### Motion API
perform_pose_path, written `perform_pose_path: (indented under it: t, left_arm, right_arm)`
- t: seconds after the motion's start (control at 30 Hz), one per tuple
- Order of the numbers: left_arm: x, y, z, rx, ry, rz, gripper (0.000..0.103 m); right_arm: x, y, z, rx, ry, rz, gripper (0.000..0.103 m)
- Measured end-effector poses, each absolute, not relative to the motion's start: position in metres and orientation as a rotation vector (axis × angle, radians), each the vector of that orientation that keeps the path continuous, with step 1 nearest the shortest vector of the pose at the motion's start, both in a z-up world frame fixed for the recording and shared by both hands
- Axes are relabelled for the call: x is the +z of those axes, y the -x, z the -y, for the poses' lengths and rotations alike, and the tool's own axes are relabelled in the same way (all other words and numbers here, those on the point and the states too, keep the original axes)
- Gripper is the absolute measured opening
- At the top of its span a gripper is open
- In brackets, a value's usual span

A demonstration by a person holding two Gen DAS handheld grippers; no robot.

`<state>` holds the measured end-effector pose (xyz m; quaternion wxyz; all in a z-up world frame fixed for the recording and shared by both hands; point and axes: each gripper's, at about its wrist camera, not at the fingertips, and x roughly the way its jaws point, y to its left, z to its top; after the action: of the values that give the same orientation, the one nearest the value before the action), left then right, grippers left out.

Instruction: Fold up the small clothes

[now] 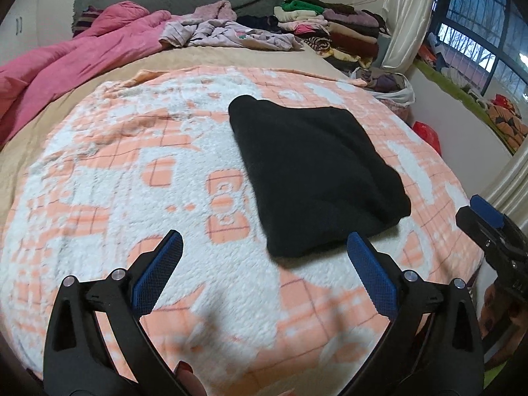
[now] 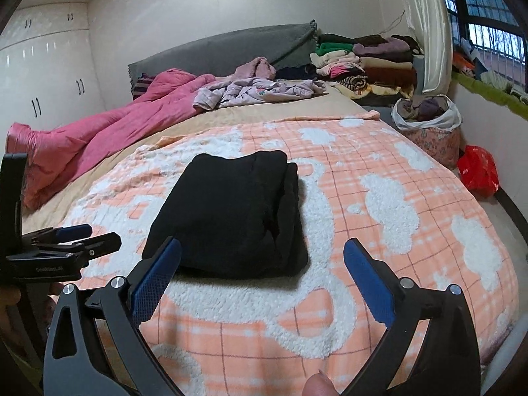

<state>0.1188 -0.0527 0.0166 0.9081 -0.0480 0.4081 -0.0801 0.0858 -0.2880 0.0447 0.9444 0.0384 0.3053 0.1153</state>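
Centrally on the orange-and-white blanket point(image 1: 138, 178) that covers the near part of the bed lies a black garment point(image 1: 313, 171), folded into a compact, thick rectangle with layered edges along one side. Left gripper point(image 1: 265, 247): jaws spread wide, blue pads bare, nothing between them; the garment's near edge lies just ahead of the fingertips and toward the right finger, apart from both pads. Right gripper point(image 2: 262, 252): jaws likewise wide open and empty; in its view the garment sits just beyond the fingertips, its near left corner passing behind the left pad, and whether the two touch cannot be told. Each gripper appears at the margin of the other's view, one on either side of the garment near the blanket's front edge. Toward the head of the bed: a pink quilt point(image 2: 99, 138) along the left edge, loose lilac clothes point(image 2: 257, 92) in the middle, a stack of folded clothes point(image 2: 363, 66) at the far right corner. Beside the bed's right edge: a filled basket point(image 2: 429, 128) and a red bag point(image 2: 478, 171).
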Motion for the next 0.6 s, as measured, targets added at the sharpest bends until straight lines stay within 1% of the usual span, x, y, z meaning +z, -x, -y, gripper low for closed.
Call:
perform_pose_path:
  t: [0.3, 0.6]
  left_arm:
    - [0.005, -0.094, 0.036, -0.136, 0.091, -0.836, 0.093]
    - [-0.011, -0.078, 0.025, -0.116, 0.098, -0.854, 0.093]
  right_arm:
    - [0.034, -0.061, 0.276, 0.229, -0.039, -0.629, 0.098]
    - [0.008, -0.048, 0.265, 0.230, -0.033, -0.690, 0.098]
